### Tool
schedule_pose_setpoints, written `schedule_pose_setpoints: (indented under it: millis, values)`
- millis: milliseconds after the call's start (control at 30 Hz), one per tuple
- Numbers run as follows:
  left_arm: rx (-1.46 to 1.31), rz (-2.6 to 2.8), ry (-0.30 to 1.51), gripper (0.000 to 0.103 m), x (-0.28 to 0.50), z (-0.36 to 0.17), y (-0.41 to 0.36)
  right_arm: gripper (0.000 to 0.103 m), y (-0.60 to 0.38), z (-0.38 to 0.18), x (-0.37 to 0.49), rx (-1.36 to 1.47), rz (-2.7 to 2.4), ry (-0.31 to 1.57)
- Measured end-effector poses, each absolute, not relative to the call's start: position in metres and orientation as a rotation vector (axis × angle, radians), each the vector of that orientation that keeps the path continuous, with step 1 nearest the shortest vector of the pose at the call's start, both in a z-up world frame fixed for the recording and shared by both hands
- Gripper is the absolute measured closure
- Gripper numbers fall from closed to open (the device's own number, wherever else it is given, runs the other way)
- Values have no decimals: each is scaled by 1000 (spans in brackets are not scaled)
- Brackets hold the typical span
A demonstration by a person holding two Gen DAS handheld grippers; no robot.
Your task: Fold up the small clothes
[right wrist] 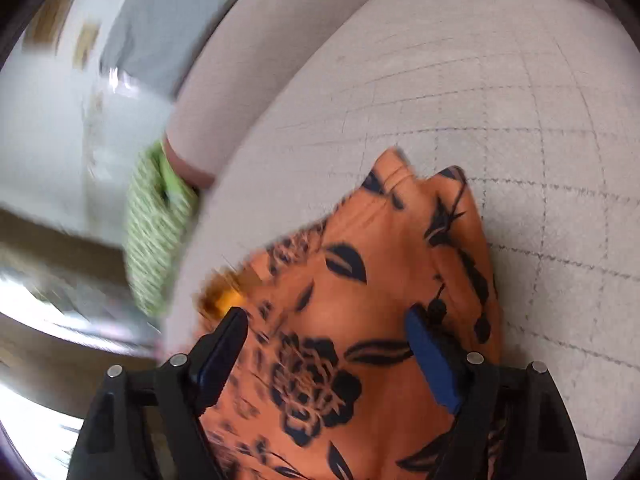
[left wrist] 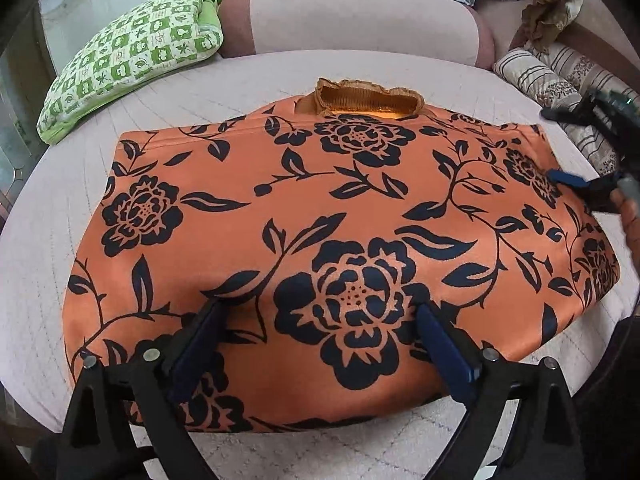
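Now mid-fold: the orange floral garment [left wrist: 320, 240] lies flat on the quilted pinkish bed [left wrist: 48, 208], already in a wide rectangle-ish shape, so likely one fold is done and another is being set up. Left tool [left wrist: 320, 324] hangs over the near hem, fingers wide apart, nothing pinched; cloth is under them, not between the pads. Right tool [right wrist: 324, 324] is at the garment's right side, also apart, over the fabric with no clamp visible; its view is motion-blurred so contact with the cloth is unclear. In the left wrist view the right tool shows at the right edge with a blue pad on or just above the cloth.

Next move probably calls for both tools to drop onto an edge or corners, pinch a single layer cleanly, then carry it across evenly to keep the edges aligned.

Garment look: satin-like orange with black roses and leaves, smooth, few wrinkles; a frilled gathered waistband or neckline [left wrist: 368, 98] pokes out at the far edge. Thin cloth, may slip
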State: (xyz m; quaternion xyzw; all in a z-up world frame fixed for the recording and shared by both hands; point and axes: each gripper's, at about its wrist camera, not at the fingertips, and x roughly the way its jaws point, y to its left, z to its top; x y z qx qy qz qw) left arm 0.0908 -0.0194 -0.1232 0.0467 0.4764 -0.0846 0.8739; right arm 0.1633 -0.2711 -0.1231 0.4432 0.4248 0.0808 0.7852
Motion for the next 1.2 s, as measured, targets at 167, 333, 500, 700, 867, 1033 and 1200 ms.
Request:
schedule_pose_setpoints:
  millis: [167,333,500,700,867,1033,1200]
  values:
    - [93,-165,992,6,92,-125,-20,19,-255,-87,177,787,232,852]
    - [87,-167,1011,6,92,-124,-19,19,-280,-127,193,892,115,875]
    - [79,-163,1009,6,90,-123,-19,19,-262,-88,141,822,133,827]
    - [45,-163,1009,6,84,-117,-15,19,-246,-82,39,865,160,783]
    - [0,-154,942,6,69,-98,-4,19,-236,-100,-13,915,186,787]
    - [-8,-125,965,6,66,-99,2,19,-245,-99,-5,983,174,747]
    - [-5,-132,904,6,63,-83,-4,19,-273,-129,-17,1197,90,762]
